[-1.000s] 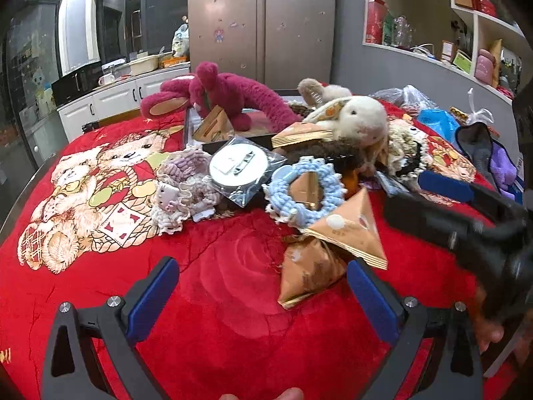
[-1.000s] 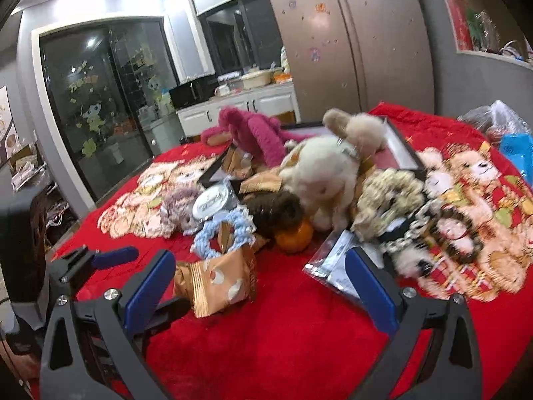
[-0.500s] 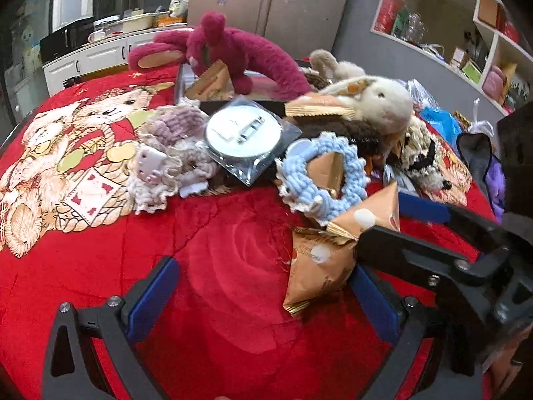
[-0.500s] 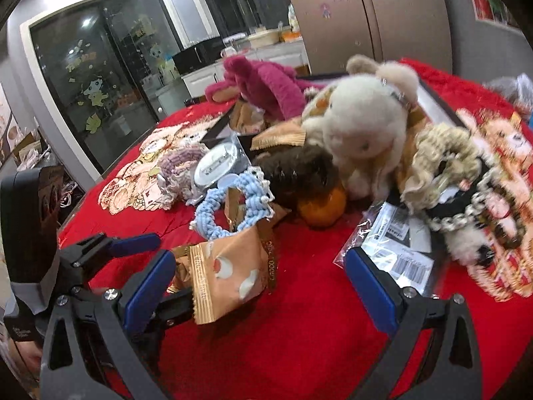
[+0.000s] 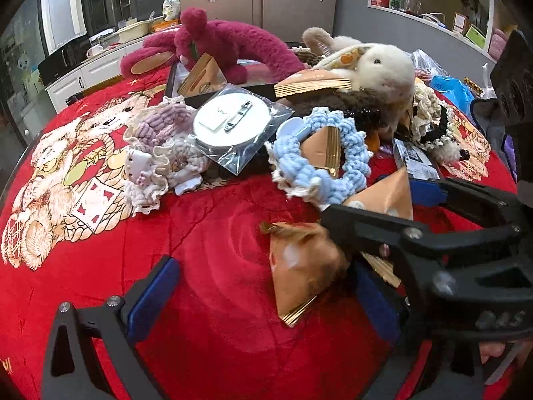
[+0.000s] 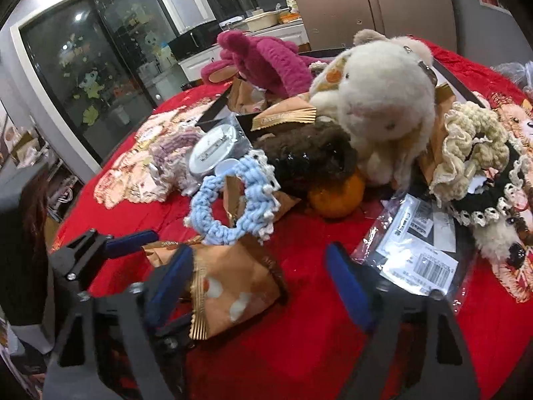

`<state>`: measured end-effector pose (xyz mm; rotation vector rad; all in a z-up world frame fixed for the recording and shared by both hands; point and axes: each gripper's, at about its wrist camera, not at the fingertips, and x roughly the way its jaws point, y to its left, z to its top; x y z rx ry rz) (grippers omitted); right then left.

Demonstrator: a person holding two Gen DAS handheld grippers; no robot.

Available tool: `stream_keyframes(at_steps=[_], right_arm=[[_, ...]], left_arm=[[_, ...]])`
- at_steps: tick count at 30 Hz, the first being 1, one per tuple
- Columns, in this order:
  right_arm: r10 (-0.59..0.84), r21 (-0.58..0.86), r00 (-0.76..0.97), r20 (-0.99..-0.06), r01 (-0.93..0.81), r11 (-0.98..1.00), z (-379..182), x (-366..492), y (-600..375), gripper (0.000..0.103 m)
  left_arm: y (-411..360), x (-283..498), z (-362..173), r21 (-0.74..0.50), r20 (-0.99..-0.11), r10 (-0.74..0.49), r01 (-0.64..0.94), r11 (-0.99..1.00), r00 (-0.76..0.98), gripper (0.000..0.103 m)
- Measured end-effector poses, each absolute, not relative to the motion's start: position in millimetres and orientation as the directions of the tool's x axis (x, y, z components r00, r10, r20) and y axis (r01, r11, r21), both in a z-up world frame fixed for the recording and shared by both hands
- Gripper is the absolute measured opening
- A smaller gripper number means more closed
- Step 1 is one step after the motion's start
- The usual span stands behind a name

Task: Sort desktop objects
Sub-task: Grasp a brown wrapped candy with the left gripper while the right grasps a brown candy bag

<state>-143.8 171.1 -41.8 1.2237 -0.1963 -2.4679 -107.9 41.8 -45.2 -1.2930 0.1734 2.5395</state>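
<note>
My right hand-held gripper (image 6: 260, 280), jaws just closing, half-wide around a snack packet (image 6: 233, 290); my wide left hand-held gripper (image 5: 263, 286) at nine o'clock may collide.

- A tan foil snack packet (image 6: 233, 286) with white blobs and a gold crimped edge lies crumpled on the red cloth, nearest me; a second one (image 5: 386, 196) stands tilted just behind it.
- A light-blue crocheted scrunchie (image 5: 319, 160) lies flat, ringed around another gold-edged packet.
- A round white badge in a clear bag (image 5: 233, 123) rests tilted on the pile.
- Lilac and cream scrunchies (image 5: 160, 143) sit bunched to its left.
- A cream plush rabbit (image 6: 379, 100) slumps over a brown fuzzy clip (image 6: 309, 156) and an orange (image 6: 336, 196).
- A magenta plush (image 5: 226, 40) lies at the back.
</note>
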Motion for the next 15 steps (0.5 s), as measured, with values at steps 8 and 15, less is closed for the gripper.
stream_keyframes(at_steps=[8,15], right_arm=[[-0.378,0.255,-0.543,-0.750,0.291,-0.922,-43,-135,171,0.036],[-0.396,0.282,-0.551,-0.735,0.283,-0.917,-42,-122,181,0.035]], left_arm=[[42,-106,-44,-0.039,-0.798,0.211,-0.302,-0.953,-0.564,0.097],[43,-99,-38,-0.024,-0.773,0.218,-0.316,-0.948,-0.596,0.049]])
